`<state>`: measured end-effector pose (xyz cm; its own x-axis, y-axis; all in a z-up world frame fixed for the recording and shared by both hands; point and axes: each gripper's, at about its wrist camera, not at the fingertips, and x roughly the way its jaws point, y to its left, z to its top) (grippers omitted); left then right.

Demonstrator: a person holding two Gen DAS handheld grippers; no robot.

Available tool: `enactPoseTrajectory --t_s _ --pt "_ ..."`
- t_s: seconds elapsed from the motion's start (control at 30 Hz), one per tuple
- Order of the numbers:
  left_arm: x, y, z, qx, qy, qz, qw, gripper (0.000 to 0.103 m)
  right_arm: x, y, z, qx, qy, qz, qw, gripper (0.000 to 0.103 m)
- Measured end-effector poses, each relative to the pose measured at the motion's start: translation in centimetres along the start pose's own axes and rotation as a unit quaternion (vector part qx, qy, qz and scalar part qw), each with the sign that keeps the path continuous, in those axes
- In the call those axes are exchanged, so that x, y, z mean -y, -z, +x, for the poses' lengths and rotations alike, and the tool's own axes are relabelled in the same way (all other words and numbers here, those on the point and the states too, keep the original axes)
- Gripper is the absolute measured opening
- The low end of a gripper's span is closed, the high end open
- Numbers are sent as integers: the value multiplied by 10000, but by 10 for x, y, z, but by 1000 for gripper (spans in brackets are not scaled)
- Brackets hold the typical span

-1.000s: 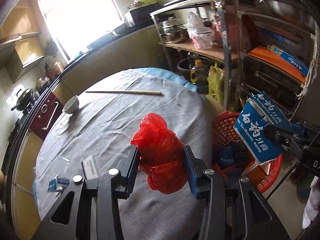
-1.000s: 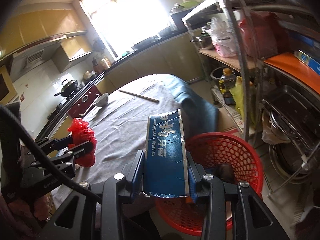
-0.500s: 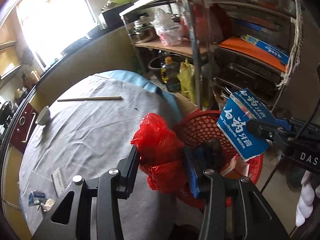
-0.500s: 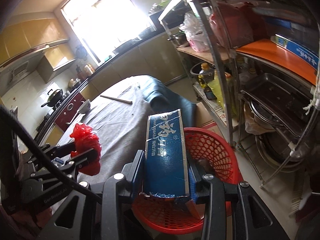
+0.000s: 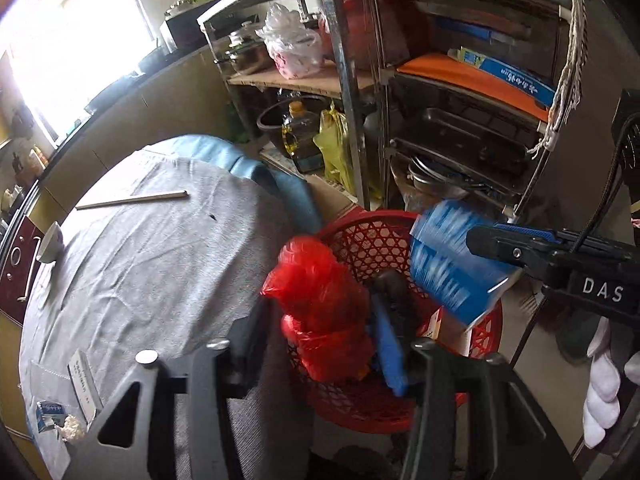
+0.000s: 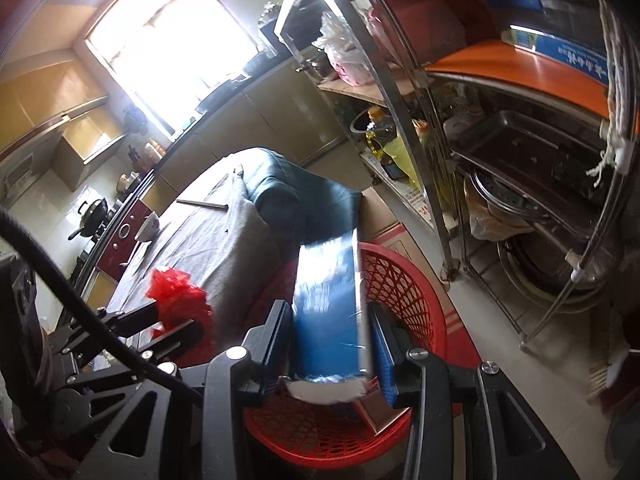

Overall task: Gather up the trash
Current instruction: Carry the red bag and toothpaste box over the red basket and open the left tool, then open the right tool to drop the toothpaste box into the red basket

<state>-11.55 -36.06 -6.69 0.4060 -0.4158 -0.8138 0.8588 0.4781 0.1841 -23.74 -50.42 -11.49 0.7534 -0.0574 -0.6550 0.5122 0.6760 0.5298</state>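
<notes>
Left gripper is opening, the red bag between its jaws right over the red basket's near rim, so it might snag and flop onto the gray tablecloth. Right gripper clamps the blue toothpaste box above the basket; a tilt could tip it out.

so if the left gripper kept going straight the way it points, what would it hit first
Most likely the red basket. The left gripper points down into it, its jaws opening around the red plastic bag. Depth is hard to judge, so the dark trash inside could come first.
</notes>
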Motion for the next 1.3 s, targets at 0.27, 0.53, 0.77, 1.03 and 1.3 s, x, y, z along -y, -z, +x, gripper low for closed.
enactPoseTrajectory --t_s 0.27,0.53,0.77,1.03,1.3 --pt "-5 1 10 -121 101 -89 9998 61 8 -1 8 -119 38 189 9997 48" --pt "-9 4 2 -16 116 -124 9999 64 -2 -2 7 -105 76 63 9999 48" --pt "-26 11 -17 173 -29 -298 9994 70 -19 -2 3 -83 85 -104 9999 48" --pt "-61 35 -49 375 -189 -684 9968 72 -58 1 0 -87 26 -508 9987 48" --pt "-110 86 -94 548 -750 -1195 9885 73 -111 10 3 -191 -143 -988 9948 48"
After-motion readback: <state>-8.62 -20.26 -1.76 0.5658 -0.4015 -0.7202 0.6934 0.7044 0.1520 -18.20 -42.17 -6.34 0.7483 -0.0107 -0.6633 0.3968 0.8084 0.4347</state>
